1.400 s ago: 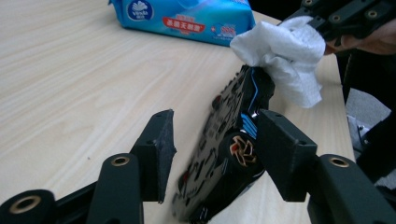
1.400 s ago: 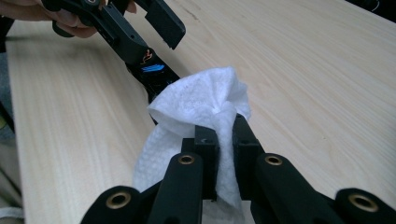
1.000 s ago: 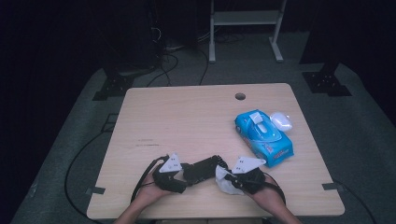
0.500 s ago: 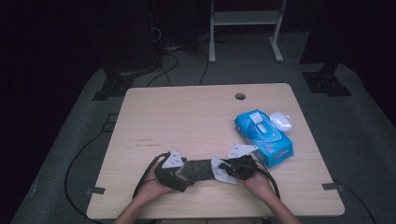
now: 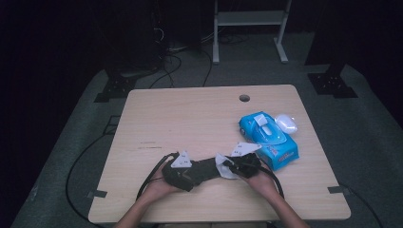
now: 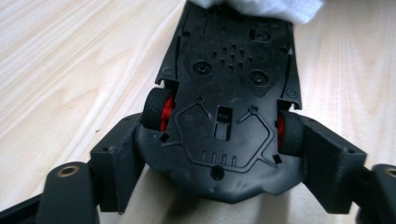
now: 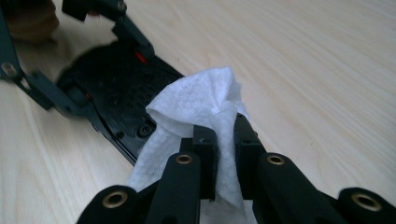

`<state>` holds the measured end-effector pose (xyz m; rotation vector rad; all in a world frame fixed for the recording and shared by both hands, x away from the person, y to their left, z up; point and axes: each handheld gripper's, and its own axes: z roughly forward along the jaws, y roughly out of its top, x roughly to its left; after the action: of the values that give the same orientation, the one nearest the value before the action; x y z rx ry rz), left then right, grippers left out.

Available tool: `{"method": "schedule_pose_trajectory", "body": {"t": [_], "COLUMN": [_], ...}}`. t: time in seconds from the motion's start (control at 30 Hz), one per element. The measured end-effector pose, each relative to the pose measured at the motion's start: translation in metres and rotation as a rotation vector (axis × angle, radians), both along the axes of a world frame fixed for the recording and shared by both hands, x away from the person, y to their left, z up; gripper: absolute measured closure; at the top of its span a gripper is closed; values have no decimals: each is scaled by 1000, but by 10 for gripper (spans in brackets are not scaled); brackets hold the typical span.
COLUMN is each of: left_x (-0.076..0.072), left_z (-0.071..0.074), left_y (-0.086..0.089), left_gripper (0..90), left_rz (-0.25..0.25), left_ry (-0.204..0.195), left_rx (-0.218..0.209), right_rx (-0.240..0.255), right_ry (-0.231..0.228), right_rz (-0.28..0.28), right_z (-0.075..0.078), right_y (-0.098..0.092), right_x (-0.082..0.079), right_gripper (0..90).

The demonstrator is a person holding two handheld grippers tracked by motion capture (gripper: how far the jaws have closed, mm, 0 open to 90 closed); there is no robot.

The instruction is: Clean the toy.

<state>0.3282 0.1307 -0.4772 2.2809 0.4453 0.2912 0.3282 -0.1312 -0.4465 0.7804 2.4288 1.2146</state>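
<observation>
**Wipe on an upturned toy car**

The right tool is clamped on a white wipe, the cloth pinched between its two black jaws and ballooning out above them; in the high view this tool sits at about 5 o'clock on the surface, held by the right hand; the wipe touches the end of the car there.

The left tool grips a black toy car across its body, one jaw pressed at each side just by the rear wheels; the car lies belly-up, its dark underside with screw holes and red wheel hubs facing the camera; the wipe covers its far end at 12 o'clock in the left gripper view.

From above, the left tool lies near 6 o'clock of the surface, in the left hand; the car spans between the two tools.

Farther out, at 3 o'clock, a blue wipes pack lies flat with its flap raised; a small white object rests touching its far right corner; a round hole pierces the surface near 1 o'clock.
</observation>
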Motion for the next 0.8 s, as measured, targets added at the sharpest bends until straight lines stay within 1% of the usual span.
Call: {"method": "schedule_pose_trajectory", "body": {"t": [0.03, 0.07, 0.13, 0.17, 0.2, 0.23, 0.3, 0.33, 0.37, 0.4, 0.43, 0.5, 0.53, 0.57, 0.6, 0.7, 0.77, 0.8], "left_x": [1, 3, 6, 7, 8, 8, 7, 7, 7, 7, 7, 6, 5, 4, 4, 3, 1, 1], "left_z": [0, 0, 0, -1, -1, -1, -1, -1, -1, -1, -1, -2, -1, -1, -1, -1, -1, -1], "left_y": [0, 0, -2, -2, -2, -2, -3, -2, -1, -1, -2, -3, -4, -5, -4, -5, -5, -5], "left_gripper": [230, 230, 231, 231, 231, 231, 231, 231, 231, 231, 231, 231, 231, 231, 231, 232, 232, 232], "left_rz": [7, 9, 33, 46, 49, 51, 58, 58, 58, 56, 65, 70, 69, 70, 63, 63, 65, 65], "left_ry": [4, 4, 3, 9, 12, 12, 4, 2, 3, 2, 7, 10, 5, -2, -10, -15, -25, -25], "left_rx": [-12, -13, -16, -29, -30, -31, -28, -25, -26, -25, -40, -50, -44, -35, -21, -14, -12, -14], "right_rx": [16, 25, 23, 20, 11, 6, 4, 19, 35, 34, 36, 62, 80, 87, 82, 71, 55, 51], "right_ry": [-12, -20, -25, -16, -13, -7, 8, 19, 32, 28, 25, 43, 55, 56, 48, 48, 36, 37], "right_rz": [7, 21, 57, 77, 93, 102, 106, 106, 93, 80, 64, 35, 24, 17, 19, 64, 71, 64], "right_z": [3, 5, 6, 4, 2, -1, -6, -8, -8, -8, -8, -9, -10, -11, -11, -11, -10, -9], "right_y": [3, 7, 19, 28, 35, 41, 46, 45, 42, 40, 36, 28, 26, 26, 28, 37, 38, 36], "right_x": [-1, -3, -5, -6, -6, -5, -2, 1, 3, 4, 5, 8, 8, 7, 5, -1, -2, -1], "right_gripper": [827, 827, 827, 827, 827, 827, 827, 827, 828, 828, 829, 831, 830, 830, 830, 829, 830, 830]}}
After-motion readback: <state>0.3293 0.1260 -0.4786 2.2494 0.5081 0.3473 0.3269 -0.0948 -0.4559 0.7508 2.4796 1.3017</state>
